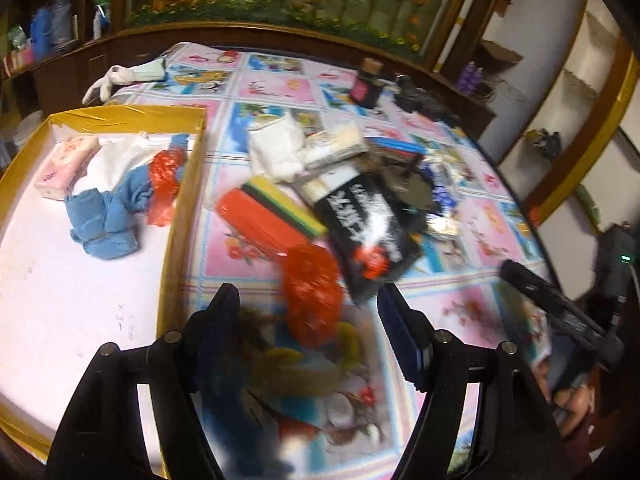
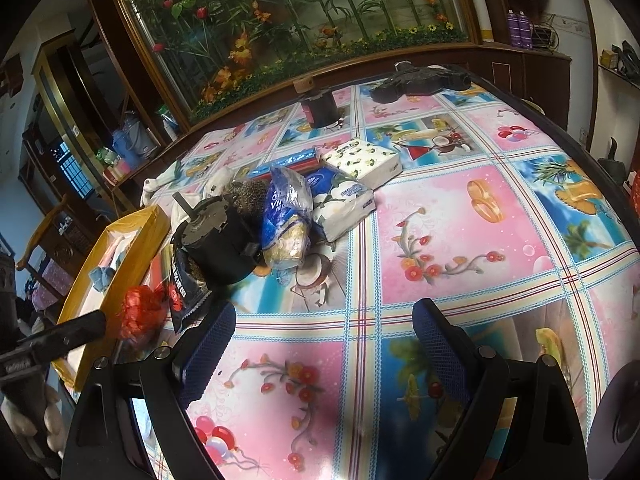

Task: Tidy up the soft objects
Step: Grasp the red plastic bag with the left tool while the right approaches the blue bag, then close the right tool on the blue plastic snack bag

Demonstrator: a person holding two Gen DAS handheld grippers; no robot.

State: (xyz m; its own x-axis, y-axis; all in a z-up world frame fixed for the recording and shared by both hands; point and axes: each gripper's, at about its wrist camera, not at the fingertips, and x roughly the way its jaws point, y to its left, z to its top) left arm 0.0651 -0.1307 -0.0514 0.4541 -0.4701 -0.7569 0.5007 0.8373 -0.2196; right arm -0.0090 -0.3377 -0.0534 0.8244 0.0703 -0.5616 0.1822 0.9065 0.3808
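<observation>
the left tool [image 1: 308, 300] hangs over the bench [image 2: 460, 216] with its jaws apart and nothing clamped; a crumpled red plastic bag [image 1: 312, 296] lies on the cloth between and just ahead of the fingers, and the blur hides whether either finger touches it. the right tool [image 2: 324, 320] stands wide open over bare patterned cloth, holding nothing.

to the left sits a shallow yellow-rimmed box [image 1: 176, 216], its near wall just beside the red bag. inside it lie a blue cloth [image 1: 108, 216], a second red bag [image 1: 166, 184], a white cloth [image 1: 116, 156] and a pink packet [image 1: 66, 164].

the heap still on the bench lies beyond the left tool: an orange sponge block [image 1: 260, 220] with yellow and green layers, a black printed pouch [image 1: 368, 220] touching the red bag, a white bundle [image 1: 276, 152], and a blue clear bag [image 2: 286, 208] leaning on a dark round object [image 2: 216, 236]. two tissue packs [image 2: 362, 160] lie just beyond it. farther back stand a dark jar [image 2: 320, 108] and a black item [image 2: 420, 80], well apart from the heap. a white glove [image 1: 108, 80] rests at the far left edge.
</observation>
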